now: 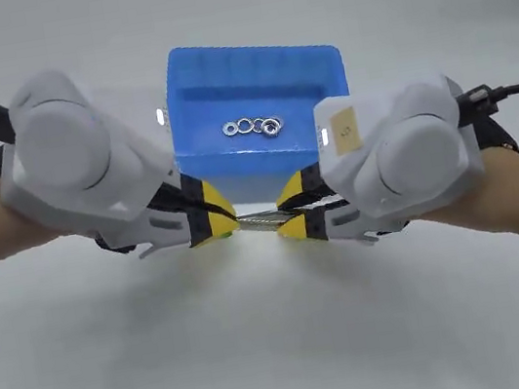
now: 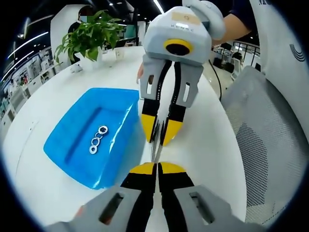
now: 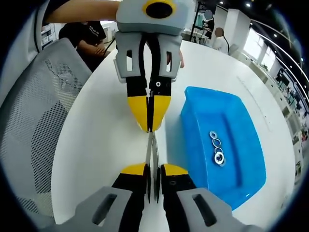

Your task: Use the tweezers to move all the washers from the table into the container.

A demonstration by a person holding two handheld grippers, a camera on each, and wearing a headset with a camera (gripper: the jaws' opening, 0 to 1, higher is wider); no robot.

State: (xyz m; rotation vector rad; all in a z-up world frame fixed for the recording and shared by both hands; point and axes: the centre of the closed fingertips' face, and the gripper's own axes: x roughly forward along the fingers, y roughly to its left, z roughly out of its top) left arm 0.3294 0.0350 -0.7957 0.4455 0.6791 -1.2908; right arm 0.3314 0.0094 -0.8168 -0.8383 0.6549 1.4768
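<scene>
1. Blue container (image 1: 253, 62) on the white tabletop (image 1: 265, 352) holds a row of washers (image 1: 252, 127).
2. Tweezers (image 1: 261, 219) lie level just before it.
3. Left gripper (image 1: 226, 221) and right gripper (image 1: 288, 219) fingers each pinch one tweezers end.

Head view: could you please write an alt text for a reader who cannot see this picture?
Two handheld grippers face each other over a white table, the left gripper and the right gripper both closed on one pair of tweezers between them. Just behind stands a blue container with a short row of washers inside.
</scene>
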